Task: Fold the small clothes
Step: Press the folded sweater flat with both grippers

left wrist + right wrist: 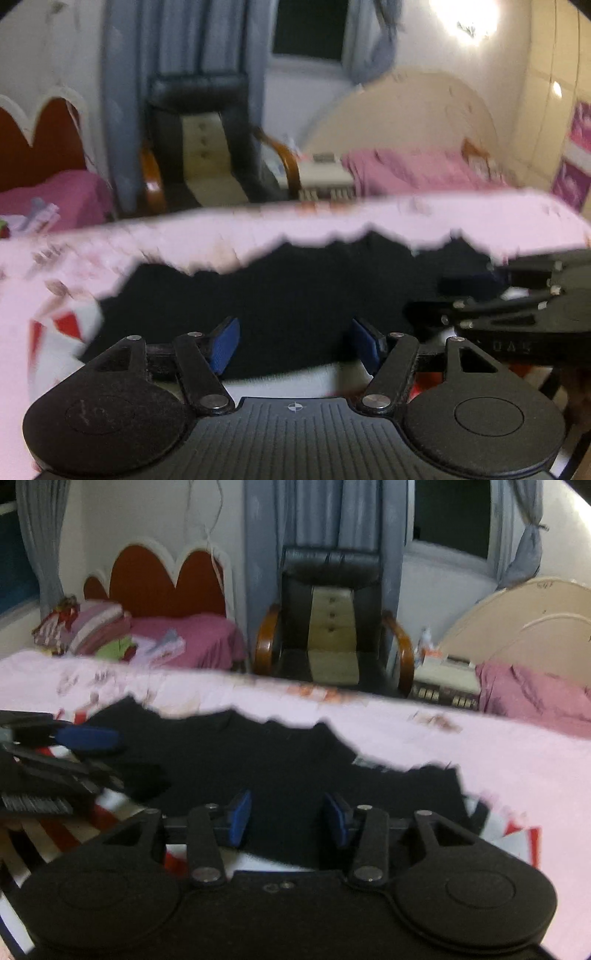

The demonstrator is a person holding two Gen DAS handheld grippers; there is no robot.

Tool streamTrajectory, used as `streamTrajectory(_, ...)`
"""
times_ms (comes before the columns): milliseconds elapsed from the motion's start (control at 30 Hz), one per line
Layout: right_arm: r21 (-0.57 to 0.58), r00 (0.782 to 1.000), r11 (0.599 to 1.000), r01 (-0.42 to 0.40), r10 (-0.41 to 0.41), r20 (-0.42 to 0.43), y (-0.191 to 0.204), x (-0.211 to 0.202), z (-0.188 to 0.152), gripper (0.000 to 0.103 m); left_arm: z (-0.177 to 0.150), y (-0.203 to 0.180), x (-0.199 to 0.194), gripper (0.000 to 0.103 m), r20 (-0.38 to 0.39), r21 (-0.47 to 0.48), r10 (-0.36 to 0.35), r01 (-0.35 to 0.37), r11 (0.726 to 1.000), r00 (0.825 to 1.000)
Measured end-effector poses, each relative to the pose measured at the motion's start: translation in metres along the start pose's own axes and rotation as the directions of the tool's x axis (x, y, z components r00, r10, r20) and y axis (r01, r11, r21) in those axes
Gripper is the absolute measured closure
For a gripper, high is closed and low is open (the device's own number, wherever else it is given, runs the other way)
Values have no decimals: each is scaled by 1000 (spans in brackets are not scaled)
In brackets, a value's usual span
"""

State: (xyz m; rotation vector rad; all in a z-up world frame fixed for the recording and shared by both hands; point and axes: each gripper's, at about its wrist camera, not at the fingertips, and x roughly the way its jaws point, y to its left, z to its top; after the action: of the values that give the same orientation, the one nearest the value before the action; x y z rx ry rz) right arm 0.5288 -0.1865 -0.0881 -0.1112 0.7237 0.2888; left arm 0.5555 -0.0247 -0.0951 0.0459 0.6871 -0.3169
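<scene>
A: Black garment (295,295) spread flat on the pale pink sheet (406,225), far edge ragged against the pink.

B: Same from the right wrist view: black garment (266,764) lying across the pink sheet (498,760), a red-and-white striped cloth (513,834) peeking out beneath its right side.

A: Striped cloth (62,328) also showing at the left of the left wrist view, partly under the black fabric.

B: Left gripper (295,343)?

A: Jaws apart, blue pads (223,345) standing wide over the black fabric, nothing pinched between them. Whether the tips touch the cloth, hard to tell through the blur.

B: Right gripper (288,823) much the same: jaws parted, a narrower gap than the left, blue pads (240,819) above the garment, no cloth clamped.

A: The 2 grippers close beside each other; right gripper's dark linkage entering from the right edge of the left view, just beside the garment's near corner.

B: Beyond the sheet: a black chair (332,616) with wooden arms in front of grey-blue curtains (332,517), a red scalloped headboard (162,587) to its left, magenta bedding (192,638) below it.
</scene>
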Motion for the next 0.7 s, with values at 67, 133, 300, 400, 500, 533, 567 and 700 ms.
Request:
streamTrajectory(67,-23,1000,1000,15,-15,-26,-6,5,-6,57,-10,10,-5,37,31,-8,-3,3,1000,1000)
streamTrajectory(133,-28,1000,999,22,-23,-21,-25,-4,-15,58,-20,30,-16,37,52,-17,47,-46,999,998)
streamTrajectory(300,52,993,992,115,-115,-18,-82,-35,-39,61,-42,72,-37,37,97,-2,145,-146,989,985)
streamTrajectory(400,72,992,989,129,-129,-7,-77,-46,-37,60,-34,69,-42,37,108,-49,173,-169,984,979)
streamTrajectory(500,79,996,994,70,-74,50,-53,-59,-33,59,-34,43,-59,37,157,-63,97,-88,994,983)
streamTrajectory(533,63,998,997,34,-37,58,-38,-61,-34,59,-34,28,-63,37,164,-44,74,-68,997,984)
streamTrajectory(567,38,998,999,11,-14,57,-26,-63,-36,59,-36,15,-63,37,161,-23,47,-44,999,986)
streamTrajectory(700,-57,999,997,-43,43,7,17,-58,-50,59,-49,-26,-55,37,95,48,-7,2,999,995)
